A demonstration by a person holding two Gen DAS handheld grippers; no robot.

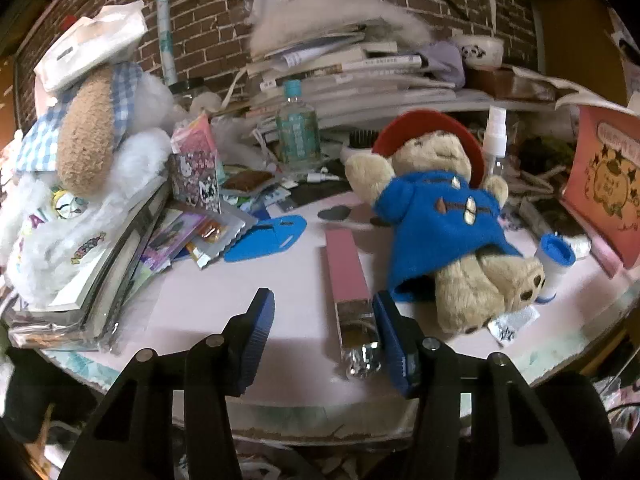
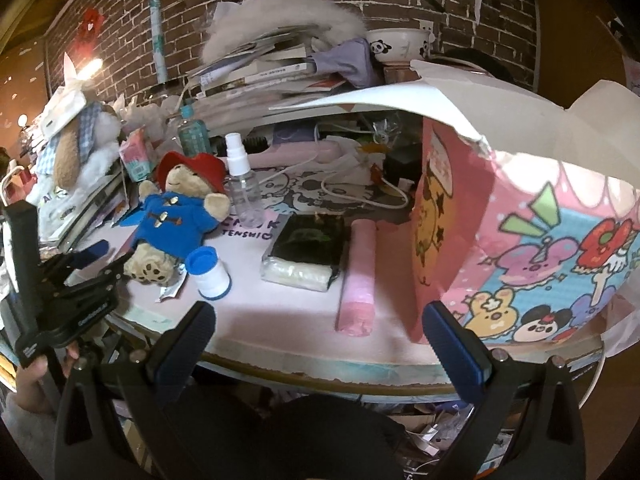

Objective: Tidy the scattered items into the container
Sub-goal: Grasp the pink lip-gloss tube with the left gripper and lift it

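Left tool: I am holding it open at the tabletop's near edge, its right pad just beside the pink lipstick case, gripping nothing.

Right tool: I am holding it open and empty, its right pad near the pink cartoon box, which I am taking for the container.

Lying loose: teddy bear, blue-capped jar, spray bottle, tissue pack, pink roll.

Progress: I am judging nearly everything left; the box's inside is hidden.

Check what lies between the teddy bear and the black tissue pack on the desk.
A white bottle with a blue cap stands between teddy bear and black tissue pack, in the right wrist view.
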